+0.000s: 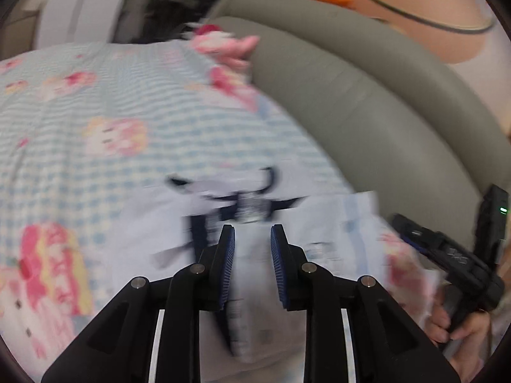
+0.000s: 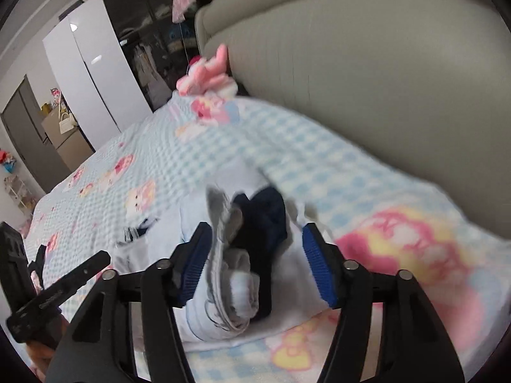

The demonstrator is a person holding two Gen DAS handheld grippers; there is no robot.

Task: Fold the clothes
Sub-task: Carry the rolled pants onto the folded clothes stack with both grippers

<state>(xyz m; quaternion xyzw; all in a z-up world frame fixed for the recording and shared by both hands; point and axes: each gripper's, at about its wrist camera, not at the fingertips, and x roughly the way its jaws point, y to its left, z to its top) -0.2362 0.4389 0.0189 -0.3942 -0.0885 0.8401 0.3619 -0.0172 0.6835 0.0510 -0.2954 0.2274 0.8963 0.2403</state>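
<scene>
Left gripper (image 1: 252, 233) and right gripper (image 2: 257, 234) both parted.

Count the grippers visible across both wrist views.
2. The left gripper hangs over the pale folded garment on the checked bedspread; the right gripper straddles the garment's bunched grey and navy part, jaws wide. Each shows at the other view's edge.

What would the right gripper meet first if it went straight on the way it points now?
Most likely the bundled garment of pale blue, grey and navy cloth lying on the blue checked bed cover. It sits between the right gripper's open blue-padded fingers; blur leaves the depth uncertain.
</scene>
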